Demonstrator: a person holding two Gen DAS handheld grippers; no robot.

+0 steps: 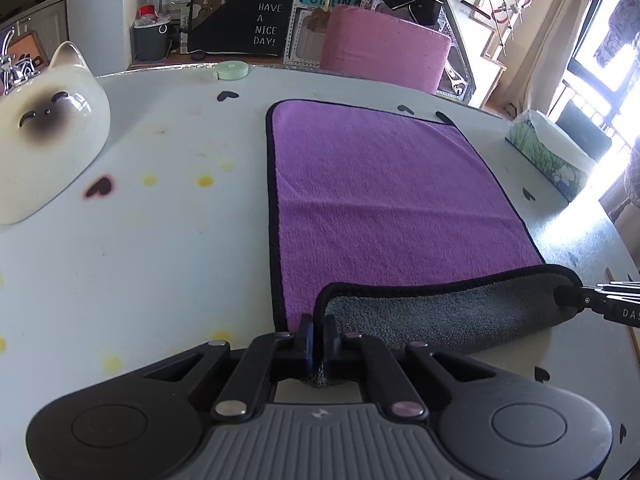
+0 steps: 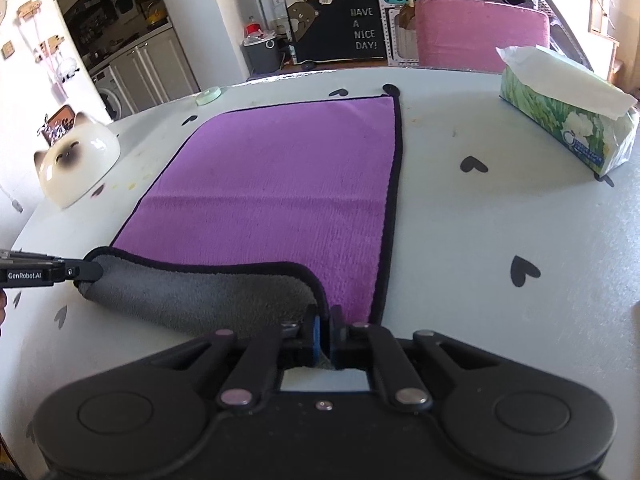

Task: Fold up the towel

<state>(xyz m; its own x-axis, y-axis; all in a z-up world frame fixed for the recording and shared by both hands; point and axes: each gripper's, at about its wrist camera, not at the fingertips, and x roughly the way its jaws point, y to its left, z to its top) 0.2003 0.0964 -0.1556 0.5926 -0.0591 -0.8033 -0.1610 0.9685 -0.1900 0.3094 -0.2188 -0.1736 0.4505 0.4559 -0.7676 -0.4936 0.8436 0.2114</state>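
A purple towel with a black hem and grey underside lies flat on the white table. It also shows in the right wrist view. Its near edge is lifted and rolled over, showing the grey side. My left gripper is shut on the near left corner. My right gripper is shut on the near right corner. Each gripper shows in the other's view, the right one and the left one, pinching the rolled edge.
A white cat-shaped ceramic bowl sits upside down at the left. A green tissue box stands at the right. A small mint round tin lies at the far edge. A pink chair stands behind the table.
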